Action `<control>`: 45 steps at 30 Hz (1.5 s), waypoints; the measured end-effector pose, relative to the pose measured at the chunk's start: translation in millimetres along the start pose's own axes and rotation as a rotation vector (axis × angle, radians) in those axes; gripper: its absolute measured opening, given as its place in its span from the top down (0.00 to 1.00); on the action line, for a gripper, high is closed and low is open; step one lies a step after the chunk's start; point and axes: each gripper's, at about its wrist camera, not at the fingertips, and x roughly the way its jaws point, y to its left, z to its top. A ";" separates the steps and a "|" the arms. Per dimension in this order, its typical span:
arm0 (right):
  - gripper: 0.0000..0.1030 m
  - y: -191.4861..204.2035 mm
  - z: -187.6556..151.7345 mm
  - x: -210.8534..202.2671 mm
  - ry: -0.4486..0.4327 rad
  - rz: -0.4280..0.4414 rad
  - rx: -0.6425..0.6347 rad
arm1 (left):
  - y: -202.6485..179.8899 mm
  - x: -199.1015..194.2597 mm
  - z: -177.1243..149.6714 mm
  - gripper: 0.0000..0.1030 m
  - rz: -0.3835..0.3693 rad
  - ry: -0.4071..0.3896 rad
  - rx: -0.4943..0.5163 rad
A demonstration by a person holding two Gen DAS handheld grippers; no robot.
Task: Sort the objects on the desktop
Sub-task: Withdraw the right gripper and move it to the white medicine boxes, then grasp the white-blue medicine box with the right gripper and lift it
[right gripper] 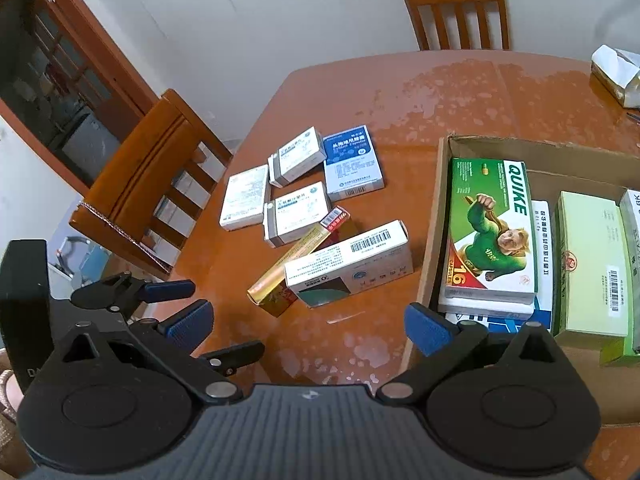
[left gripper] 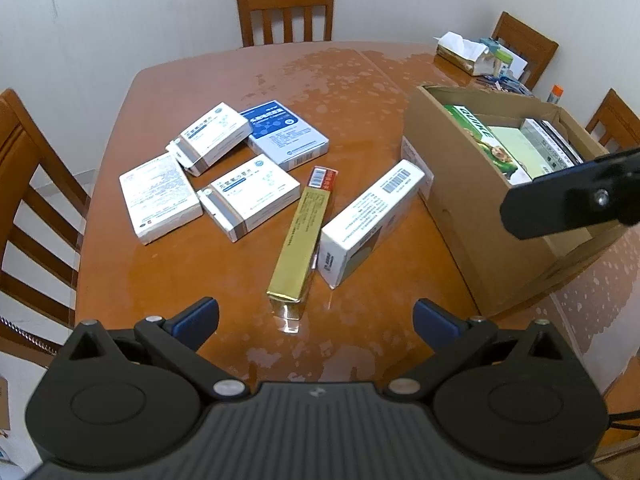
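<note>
Glossy gold carton [left gripper: 298,240] lies beside matte corrugated cardboard box [left gripper: 460,200].

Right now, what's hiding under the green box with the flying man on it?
Inside the cardboard box, the green QUIKE box lies on a white and blue box. Only that one's right edge and near end show; the rest, and anything beneath, is covered.

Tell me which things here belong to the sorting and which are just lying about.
Job:
gold box
long white box
blue-and-white box
three white boxes
cardboard carton
left gripper and right gripper, both open

Lying about:
tissue box
small bottles and papers
chairs
</note>
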 end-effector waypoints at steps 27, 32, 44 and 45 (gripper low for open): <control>0.00 27.7 17.1 25.5 0.013 -0.050 -0.011 | 52.6 24.4 8.8 0.00 -0.008 -0.086 -0.089; 0.00 35.3 28.6 27.4 -0.008 -0.071 -0.021 | 58.5 33.4 20.9 0.00 -0.022 -0.122 -0.095; 0.00 48.8 74.0 39.9 -0.058 -0.145 -0.097 | 72.1 44.9 27.1 0.00 0.064 -0.154 -0.302; 0.00 52.8 80.4 45.1 -0.059 -0.147 -0.119 | 73.7 44.9 24.7 0.00 0.065 -0.154 -0.321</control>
